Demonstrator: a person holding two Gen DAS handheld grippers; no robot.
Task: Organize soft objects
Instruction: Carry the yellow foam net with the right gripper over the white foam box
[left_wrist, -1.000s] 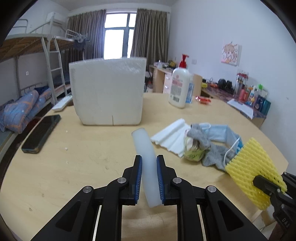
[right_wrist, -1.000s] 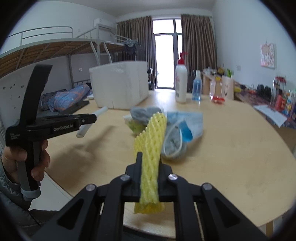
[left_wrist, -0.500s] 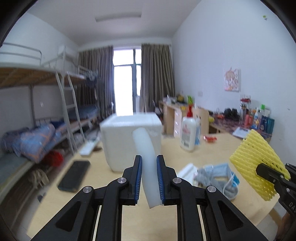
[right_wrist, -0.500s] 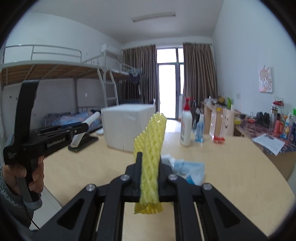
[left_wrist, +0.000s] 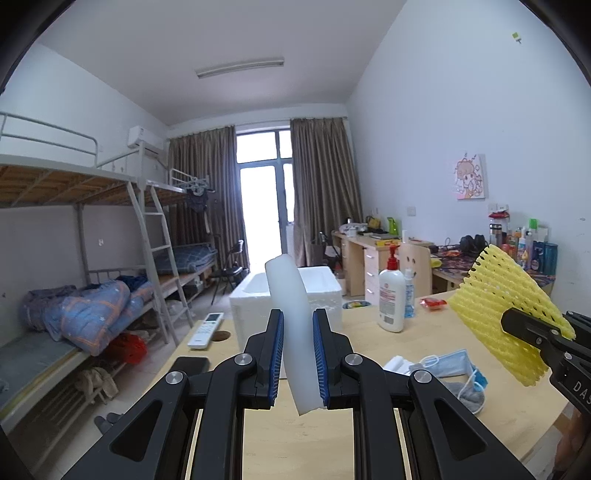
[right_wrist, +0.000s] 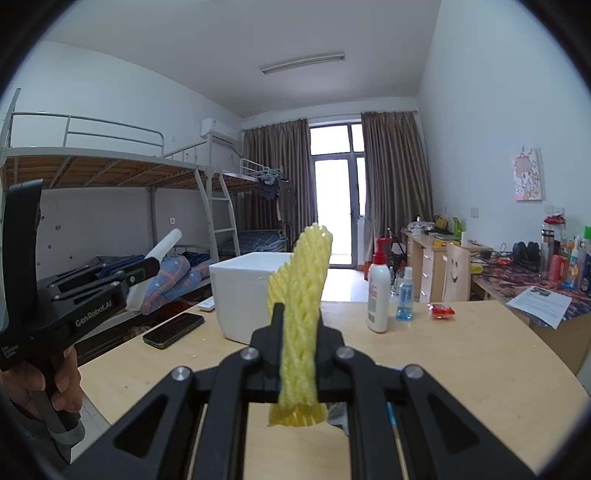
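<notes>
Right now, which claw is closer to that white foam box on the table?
Left, apparently. The left claw, gripping a white foam strip, sits directly before the white foam box; the right claw, gripping yellow foam netting, hangs off to its right.

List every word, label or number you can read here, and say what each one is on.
"GenRobot.AI": side of the left claw body.
"DAS", cut off by the frame edge: body of the right claw.
Small white print on the left claw's handle: too small to read.
Lotion bottle label: blurred.
Printed sheet on the desk: too small to read.
</notes>
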